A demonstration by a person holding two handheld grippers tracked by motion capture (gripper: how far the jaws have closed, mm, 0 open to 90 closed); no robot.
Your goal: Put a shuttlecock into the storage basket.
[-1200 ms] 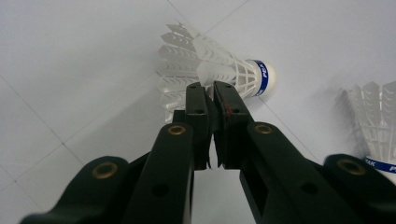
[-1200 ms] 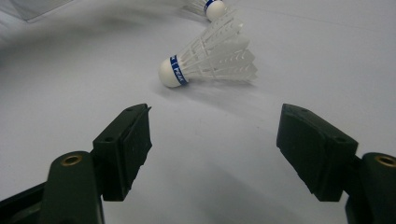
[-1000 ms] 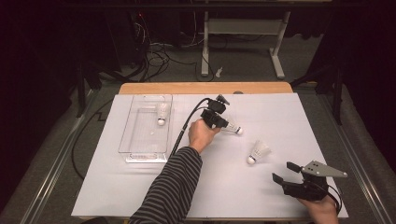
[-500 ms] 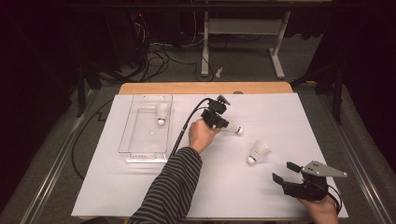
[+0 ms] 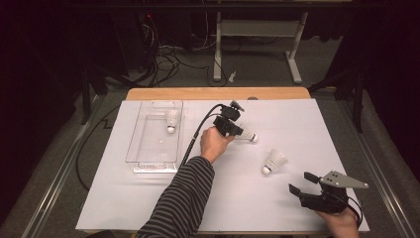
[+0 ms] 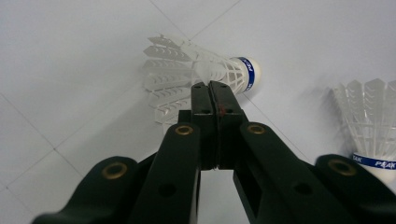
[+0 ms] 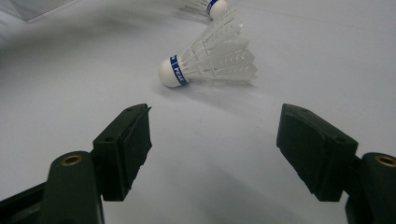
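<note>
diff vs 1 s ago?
Hardly anything. The left gripper finished closing and pinches the feathers of a shuttlecock. Both hands, the second shuttlecock, the one in the clear bin and the open right gripper stayed put.

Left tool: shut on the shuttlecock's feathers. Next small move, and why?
Probably lift it straight up a little. The left tool is closed on the feather skirt of the shuttlecock, which looks still on the white sheet. One shuttlecock already lies in the clear tray to the left, so clearing the sheet before carrying it there seems sensible.
</note>
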